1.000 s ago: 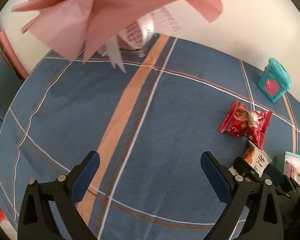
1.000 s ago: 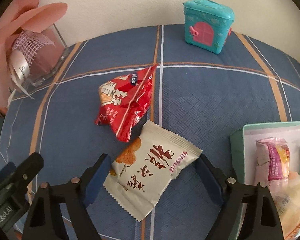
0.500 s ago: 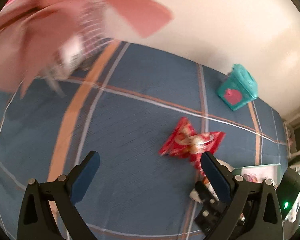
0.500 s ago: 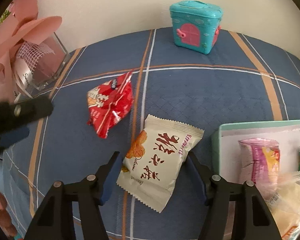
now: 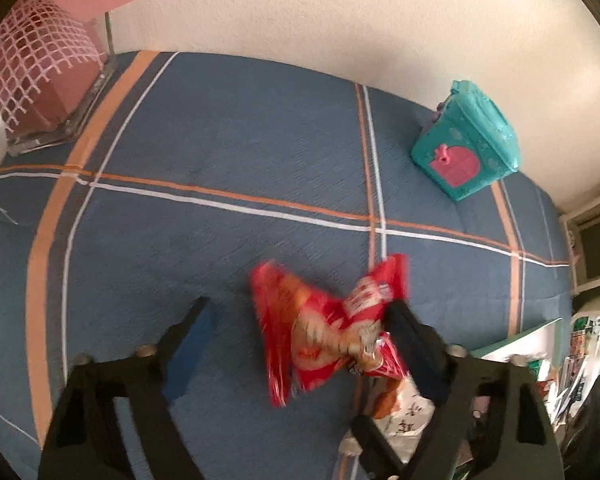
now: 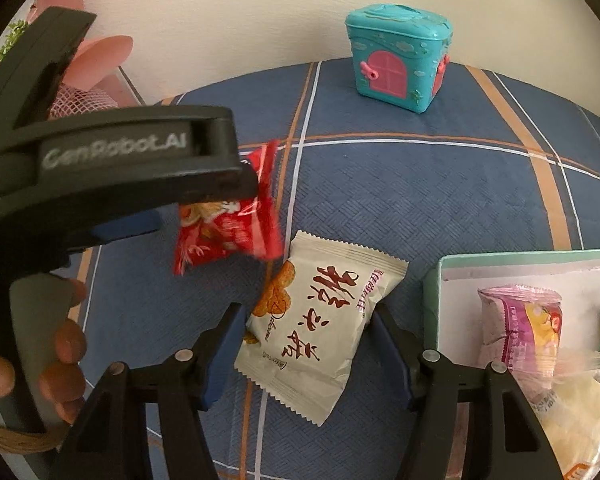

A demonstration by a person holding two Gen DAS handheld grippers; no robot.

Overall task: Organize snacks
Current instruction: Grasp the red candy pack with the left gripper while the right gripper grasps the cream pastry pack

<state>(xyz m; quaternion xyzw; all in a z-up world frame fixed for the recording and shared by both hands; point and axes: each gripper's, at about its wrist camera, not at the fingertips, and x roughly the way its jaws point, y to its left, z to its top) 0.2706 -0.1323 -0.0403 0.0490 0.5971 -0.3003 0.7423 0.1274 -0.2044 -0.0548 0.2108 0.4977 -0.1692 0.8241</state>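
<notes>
A red snack packet [image 5: 320, 332] lies on the blue checked cloth between the fingers of my left gripper [image 5: 300, 312]. Its jaws are closing: the right finger touches the packet and the left finger [image 5: 192, 340] stands apart from it. In the right wrist view the same red packet [image 6: 236, 224] shows under one of the left gripper's black fingers [image 6: 148, 148]. My right gripper [image 6: 308, 316] is shut on a white snack packet [image 6: 320, 320], pads against both its sides. That white packet [image 5: 400, 412] lies flat just behind the red one.
A mint-green box [image 6: 432, 292] with several snacks inside stands at the right. A teal toy house [image 6: 400, 64] sits by the wall at the back. A glass vase with pink paper [image 5: 40, 92] is at the far left. A hand [image 6: 64, 344] holds the left gripper.
My left gripper has swung right, from bare cloth to straddling the red packet, and its jaws have narrowed. My right gripper's jaws closed in onto the white packet.
</notes>
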